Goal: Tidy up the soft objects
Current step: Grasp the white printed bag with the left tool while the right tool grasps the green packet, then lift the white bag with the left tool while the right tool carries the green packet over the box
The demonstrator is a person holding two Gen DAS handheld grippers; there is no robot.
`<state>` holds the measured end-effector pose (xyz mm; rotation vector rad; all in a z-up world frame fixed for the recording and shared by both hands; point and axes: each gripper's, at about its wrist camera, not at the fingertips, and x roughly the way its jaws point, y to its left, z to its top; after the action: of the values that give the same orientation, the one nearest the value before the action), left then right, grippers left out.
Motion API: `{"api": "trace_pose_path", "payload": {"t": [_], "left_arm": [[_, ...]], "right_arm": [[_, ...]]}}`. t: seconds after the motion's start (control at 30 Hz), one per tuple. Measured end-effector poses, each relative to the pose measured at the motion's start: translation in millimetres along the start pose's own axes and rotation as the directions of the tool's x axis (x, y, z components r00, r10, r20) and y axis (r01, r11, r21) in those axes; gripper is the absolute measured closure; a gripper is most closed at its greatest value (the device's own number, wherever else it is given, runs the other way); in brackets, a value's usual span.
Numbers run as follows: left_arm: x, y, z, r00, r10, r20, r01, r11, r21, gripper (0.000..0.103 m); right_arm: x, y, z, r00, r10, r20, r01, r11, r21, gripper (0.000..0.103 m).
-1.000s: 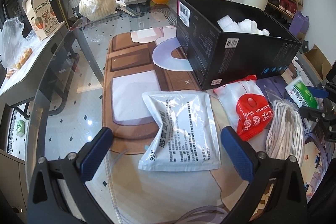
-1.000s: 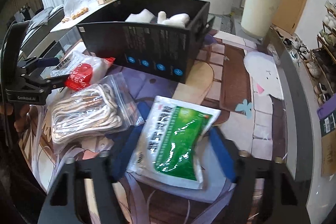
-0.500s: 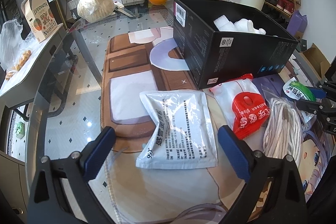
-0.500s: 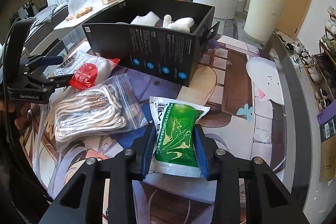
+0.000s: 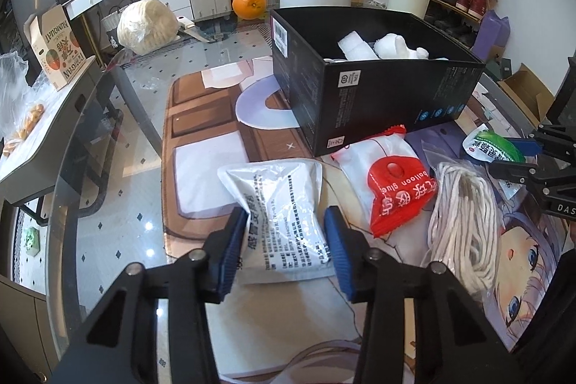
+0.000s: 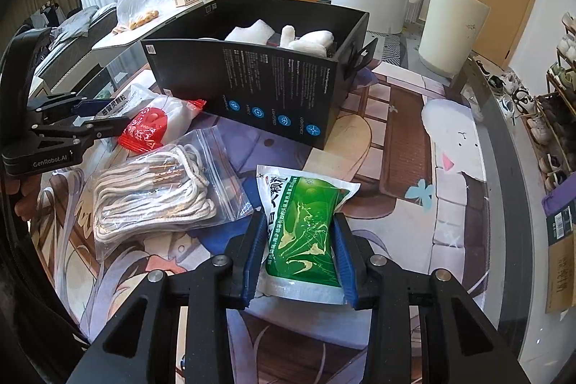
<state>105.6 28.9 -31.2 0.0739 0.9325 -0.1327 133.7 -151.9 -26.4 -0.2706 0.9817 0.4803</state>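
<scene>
The left gripper [image 5: 286, 233] has its blue pads pressed against both sides of a silver pouch [image 5: 280, 215] printed with black text, pinching it so the foil buckles between them; the pouch lies on the printed mat [image 5: 201, 146] that covers the glass worktop [image 5: 97, 146]. The right gripper [image 6: 300, 251] is likewise closed on a green pouch [image 6: 306, 229], whose body bulges between the pads while its far end fans out toward the black box [image 6: 259, 89]. Just to the right of the silver pouch sits a red and white packet [image 5: 392, 182], and beside that a clear zip bag of white cord [image 6: 151, 193], lying between the two grippers. The black box stands open beyond these, near the middle of the mat, with several white soft items [image 6: 288, 36] already inside it. Past the box, on the far part of the worktop, rest an orange [image 5: 249, 4] and a pale round bundle [image 5: 147, 26]
</scene>
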Motion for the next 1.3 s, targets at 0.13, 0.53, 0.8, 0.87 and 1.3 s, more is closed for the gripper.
{"api": "trace_pose_path", "payload": {"t": [0.13,0.53,0.8,0.87,1.3], "left_arm": [[-2,-1,0,1.0,0.003,0.005,-0.003,1.0,0.0,0.063],[-30,4,6,0.995,0.015,0.102,-0.012,0.999,-0.032,0.065],[-57,8,13,0.976,0.013,0.218,0.002,0.998,-0.07,0.065],[-62,8,16,0.97,0.005,0.243,0.013,0.997,-0.071,0.064],[-74,-7,40,0.934,-0.024,0.356,0.048,0.997,-0.06,0.064]], "right_arm": [[0,1,0,1.0,0.0,0.0,0.0,1.0,0.0,0.066],[-8,0,2,0.999,-0.01,0.037,0.01,1.0,-0.009,0.067],[-29,-6,6,0.993,-0.025,0.117,0.023,1.0,0.018,0.067],[-37,-7,8,0.988,-0.027,0.151,0.023,0.999,0.025,0.067],[-75,-6,32,0.958,-0.005,0.287,-0.007,0.999,0.04,0.067]]}}
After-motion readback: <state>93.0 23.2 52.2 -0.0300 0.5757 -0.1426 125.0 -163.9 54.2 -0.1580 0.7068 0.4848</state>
